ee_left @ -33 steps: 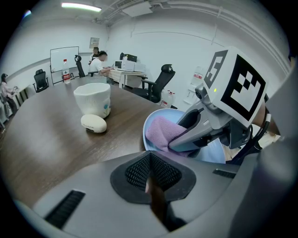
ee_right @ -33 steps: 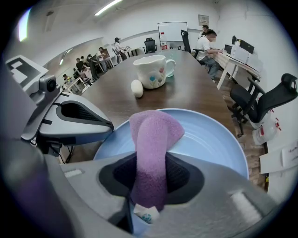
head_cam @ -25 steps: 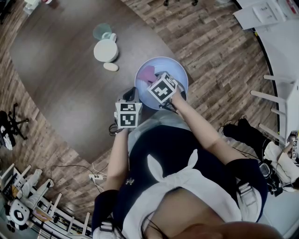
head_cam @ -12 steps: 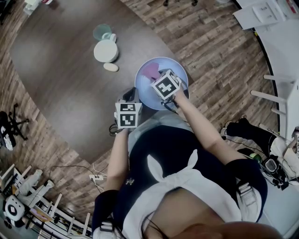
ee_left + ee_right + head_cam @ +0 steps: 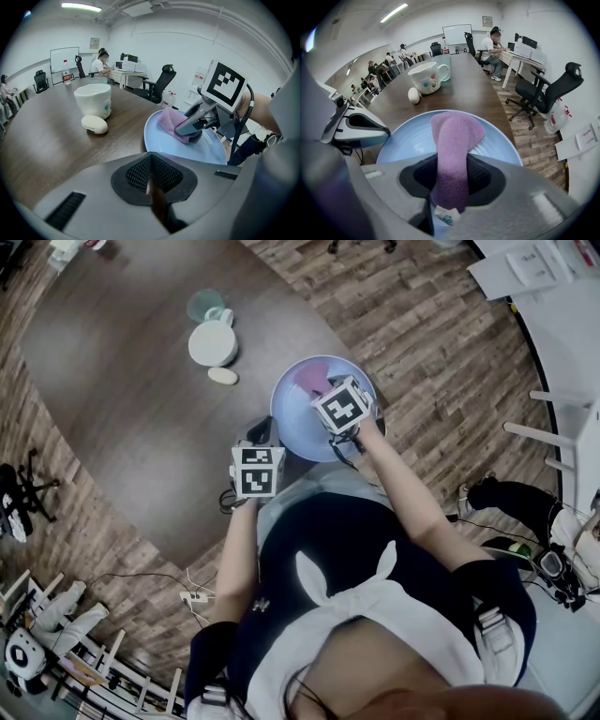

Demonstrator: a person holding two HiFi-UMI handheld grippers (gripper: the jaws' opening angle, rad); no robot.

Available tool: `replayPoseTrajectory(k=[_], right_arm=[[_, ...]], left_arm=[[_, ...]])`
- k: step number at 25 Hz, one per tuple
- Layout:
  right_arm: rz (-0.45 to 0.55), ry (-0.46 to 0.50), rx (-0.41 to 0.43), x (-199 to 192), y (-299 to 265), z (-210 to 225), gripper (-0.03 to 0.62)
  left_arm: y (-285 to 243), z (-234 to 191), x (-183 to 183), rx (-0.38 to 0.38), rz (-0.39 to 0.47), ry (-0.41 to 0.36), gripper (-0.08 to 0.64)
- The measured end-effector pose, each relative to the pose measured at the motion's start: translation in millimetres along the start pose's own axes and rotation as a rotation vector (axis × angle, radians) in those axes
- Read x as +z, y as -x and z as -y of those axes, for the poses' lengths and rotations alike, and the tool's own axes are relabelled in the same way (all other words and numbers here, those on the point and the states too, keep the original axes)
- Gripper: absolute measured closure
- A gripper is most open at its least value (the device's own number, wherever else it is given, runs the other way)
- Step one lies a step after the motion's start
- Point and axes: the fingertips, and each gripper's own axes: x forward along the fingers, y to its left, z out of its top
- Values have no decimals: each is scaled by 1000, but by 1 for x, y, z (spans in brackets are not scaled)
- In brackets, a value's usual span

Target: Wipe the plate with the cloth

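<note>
One purple cloth (image 5: 453,136) lay on the blue plate (image 5: 405,138) mid-frame. The fingers of the right gripper (image 5: 449,187) clenched it — those of the left gripper (image 5: 151,185) were pressed together, empty.

Your left hand-held gripper (image 5: 151,161) has its jaws pressed together. It sits low, just ahead of your torso, on your bare left forearm (image 5: 239,554). Your right hand-held gripper (image 5: 449,164) is clamped on the purple cloth (image 5: 454,133), which sticks out past the jaws. Your right forearm (image 5: 398,488) reaches forward, angled toward your left.
</note>
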Motion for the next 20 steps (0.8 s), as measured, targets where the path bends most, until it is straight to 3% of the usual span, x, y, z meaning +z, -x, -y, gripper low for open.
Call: replayPoseTrajectory(k=[20], right_arm=[[-37,-66,-78,-26,11,33,448]], left_arm=[[-1,-1,-3,18,-12,-6,555]])
